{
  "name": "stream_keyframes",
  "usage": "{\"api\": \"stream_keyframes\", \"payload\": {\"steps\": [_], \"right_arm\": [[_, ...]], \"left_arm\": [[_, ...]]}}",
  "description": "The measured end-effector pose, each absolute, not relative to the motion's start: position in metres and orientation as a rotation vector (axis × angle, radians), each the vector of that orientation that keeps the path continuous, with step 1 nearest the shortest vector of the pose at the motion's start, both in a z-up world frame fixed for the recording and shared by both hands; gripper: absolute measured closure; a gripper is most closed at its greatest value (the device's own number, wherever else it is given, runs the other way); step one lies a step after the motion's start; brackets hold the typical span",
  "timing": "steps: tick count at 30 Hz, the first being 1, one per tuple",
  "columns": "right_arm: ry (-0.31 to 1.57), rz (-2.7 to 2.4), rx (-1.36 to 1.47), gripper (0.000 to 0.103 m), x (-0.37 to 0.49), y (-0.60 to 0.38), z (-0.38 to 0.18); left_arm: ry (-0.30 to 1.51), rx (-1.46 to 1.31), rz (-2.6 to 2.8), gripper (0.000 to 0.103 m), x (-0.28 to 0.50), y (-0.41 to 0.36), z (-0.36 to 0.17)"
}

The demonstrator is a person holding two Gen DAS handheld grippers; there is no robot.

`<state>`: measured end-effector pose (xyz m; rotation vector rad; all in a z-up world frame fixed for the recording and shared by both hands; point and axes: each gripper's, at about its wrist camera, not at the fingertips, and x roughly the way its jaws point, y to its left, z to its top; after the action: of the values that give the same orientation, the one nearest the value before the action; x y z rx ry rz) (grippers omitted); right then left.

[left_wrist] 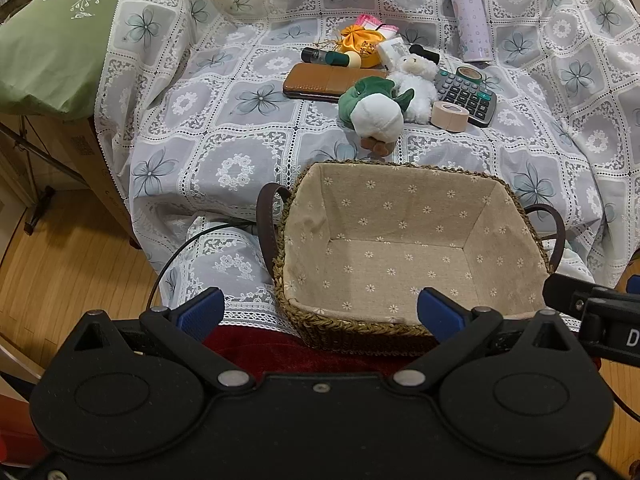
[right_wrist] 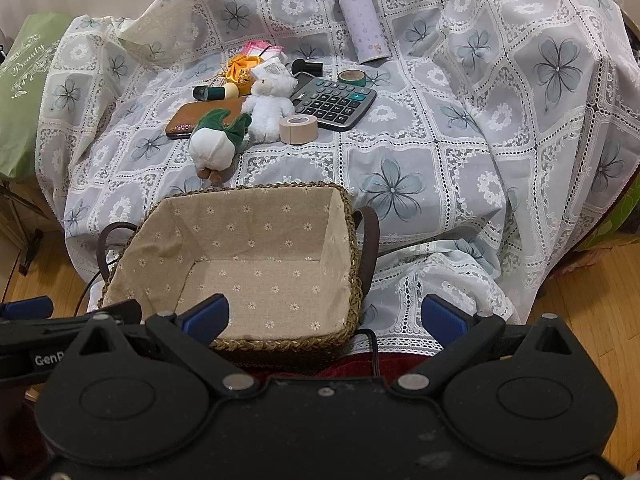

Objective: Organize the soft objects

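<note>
On the cloth-covered worktop (left_wrist: pixel 224 120), one brown wallet (left_wrist: pixel 324 82) was seen at the left of the cluster near the far edge. Two soft toys were counted beside it: one green-and-white plush (left_wrist: pixel 374 110) and one white teddy bear (left_wrist: pixel 416 84), touching. One calculator (left_wrist: pixel 466 96), two tape rolls and one lilac bottle (left_wrist: pixel 470 20) were placed further right. One lined basket (left_wrist: pixel 400 248) was set at the near edge. Both the left tongs (left_wrist: pixel 320 312) and right tongs (right_wrist: pixel 324 316) were held apart, gripping nothing.

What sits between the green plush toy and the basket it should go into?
Nothing visible. Only bare tablecloth separates the green plush toy from the basket, which holds nothing. The white teddy and tape roll lie behind it.
</note>
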<state>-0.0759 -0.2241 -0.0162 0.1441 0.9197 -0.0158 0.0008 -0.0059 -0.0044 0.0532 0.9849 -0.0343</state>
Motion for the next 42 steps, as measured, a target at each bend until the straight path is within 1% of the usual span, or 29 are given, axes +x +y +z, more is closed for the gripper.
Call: {"api": "stream_keyframes", "payload": {"steps": [10, 17, 22, 26, 31, 37, 42], "right_arm": [[0.836, -0.01, 0.145, 0.0, -0.077, -0.225, -0.005], [0.782, -0.052, 0.164, 0.0, -0.066, -0.229, -0.002], [0.724, -0.098, 0.123, 0.0, -0.051, -0.226, -0.002], [0.737, -0.059, 0.103, 0.0, -0.029, -0.223, -0.001], [0.749, -0.027, 0.071, 0.001, -0.004, -0.216, -0.002], [0.833, -0.02, 0.074, 0.002, 0.032, -0.215, -0.014], [0.914, -0.012, 0.116, 0.006, 0.057, -0.22, -0.032]], "left_arm": [[0.981, 0.04, -0.055, 0.003, 0.004, -0.007, -0.003], [0.915, 0.067, -0.052, 0.003, 0.015, -0.005, 0.005], [0.864, 0.073, -0.034, 0.003, 0.032, -0.003, 0.012], [0.848, 0.074, -0.031, 0.003, 0.048, -0.005, 0.012], [0.883, 0.091, -0.042, 0.003, 0.068, -0.01, 0.006], [0.953, 0.092, -0.054, 0.004, 0.096, -0.016, -0.008], [1.005, 0.094, -0.057, 0.004, 0.119, -0.019, -0.019]]}}
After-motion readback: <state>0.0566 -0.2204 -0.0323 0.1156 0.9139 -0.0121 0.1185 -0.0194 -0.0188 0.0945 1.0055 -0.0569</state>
